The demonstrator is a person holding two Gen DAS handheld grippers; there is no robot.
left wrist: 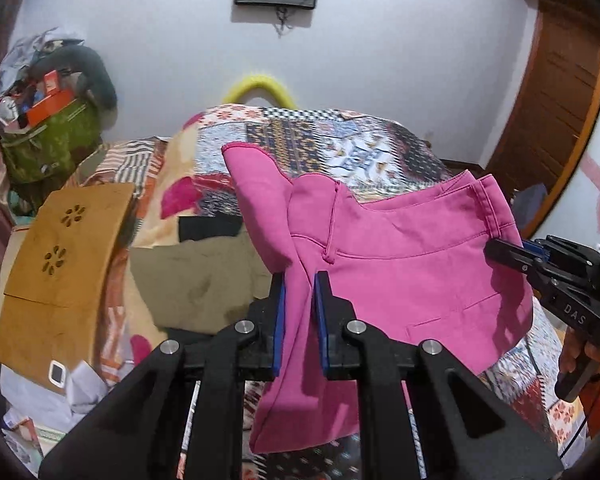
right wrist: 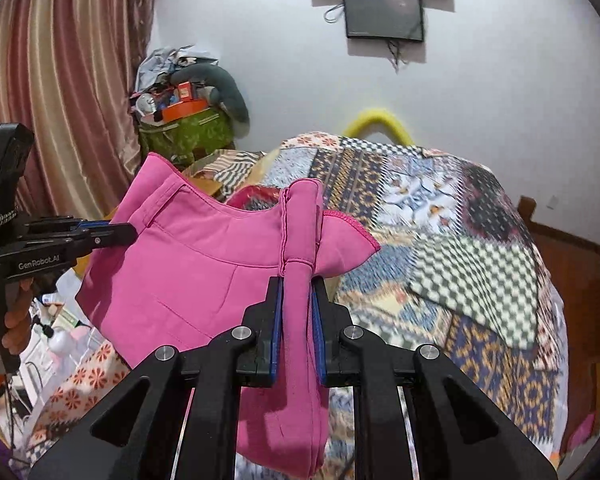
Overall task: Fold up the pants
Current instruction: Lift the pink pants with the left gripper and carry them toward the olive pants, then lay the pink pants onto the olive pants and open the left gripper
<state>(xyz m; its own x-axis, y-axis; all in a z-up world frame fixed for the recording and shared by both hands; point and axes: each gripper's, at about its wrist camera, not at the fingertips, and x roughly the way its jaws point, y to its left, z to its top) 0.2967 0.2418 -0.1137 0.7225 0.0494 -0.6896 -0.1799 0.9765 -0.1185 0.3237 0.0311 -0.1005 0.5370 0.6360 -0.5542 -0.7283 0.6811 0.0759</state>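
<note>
The pink pants (left wrist: 412, 272) hang in the air above the bed, stretched between both grippers at the waistband. My left gripper (left wrist: 299, 280) is shut on one waistband corner, with pink cloth bunched between its blue pads. My right gripper (right wrist: 298, 284) is shut on the other waistband corner. In the left wrist view the right gripper (left wrist: 500, 250) shows at the right edge, pinching the pants. In the right wrist view the left gripper (right wrist: 120, 234) shows at the left, pinching the pants (right wrist: 188, 272). The legs hang down out of sight.
A patchwork quilt (right wrist: 440, 240) covers the bed below. A brown cardboard box (left wrist: 64, 264) and an olive cloth (left wrist: 196, 284) lie on the bed's left. A green bag of clutter (left wrist: 48, 140) stands by the curtain (right wrist: 52, 80). A wooden door (left wrist: 556, 112) is at the right.
</note>
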